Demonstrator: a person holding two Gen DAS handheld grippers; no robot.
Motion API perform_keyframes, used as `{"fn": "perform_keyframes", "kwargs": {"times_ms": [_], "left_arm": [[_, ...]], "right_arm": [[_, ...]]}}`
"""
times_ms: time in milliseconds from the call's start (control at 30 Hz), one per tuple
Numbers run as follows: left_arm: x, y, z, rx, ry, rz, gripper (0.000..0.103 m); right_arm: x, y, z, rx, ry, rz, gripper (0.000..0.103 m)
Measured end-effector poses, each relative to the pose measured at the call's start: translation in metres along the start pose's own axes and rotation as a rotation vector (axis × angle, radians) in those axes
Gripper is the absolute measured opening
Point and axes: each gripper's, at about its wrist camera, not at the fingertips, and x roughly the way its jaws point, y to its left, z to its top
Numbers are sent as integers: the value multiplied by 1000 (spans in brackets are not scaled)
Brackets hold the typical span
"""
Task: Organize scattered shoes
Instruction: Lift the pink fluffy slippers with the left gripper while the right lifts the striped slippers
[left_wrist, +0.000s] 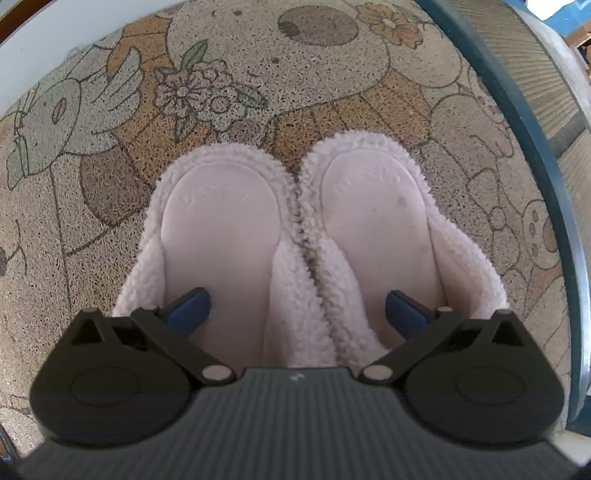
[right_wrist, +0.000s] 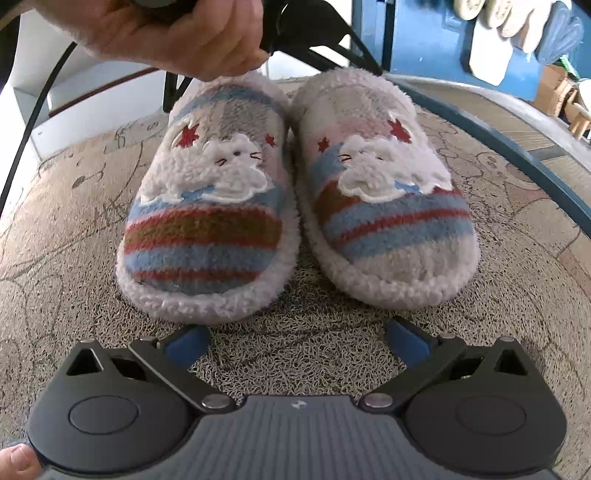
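Note:
Two fluffy white slippers lie side by side on a patterned doormat. In the left wrist view I see them from the heel end: the left slipper and the right slipper, with pale pink insoles. My left gripper is open above their heels, one blue fingertip over each insole. In the right wrist view their striped toes face me, one slipper beside the other slipper. My right gripper is open and empty, just in front of the toes.
A blue-grey curved rail borders the mat on the right, also in the right wrist view. A hand holding the other gripper hangs over the slippers' heels. White furniture stands at back left.

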Motion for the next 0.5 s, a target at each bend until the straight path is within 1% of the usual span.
{"fn": "perform_keyframes", "kwargs": {"times_ms": [100, 200, 300, 500], "left_arm": [[1, -2, -1, -4, -11, 21, 103], [0, -3, -1, -2, -2, 26, 103], [-4, 0, 1, 12, 30, -9, 103], [-10, -2, -4, 44, 77, -65, 103]], "right_arm": [[0, 0, -6, -1, -30, -6, 103], [1, -1, -2, -7, -5, -10, 103], [1, -1, 5, -9, 25, -8, 103], [0, -4, 5, -21, 27, -43, 103]]}}
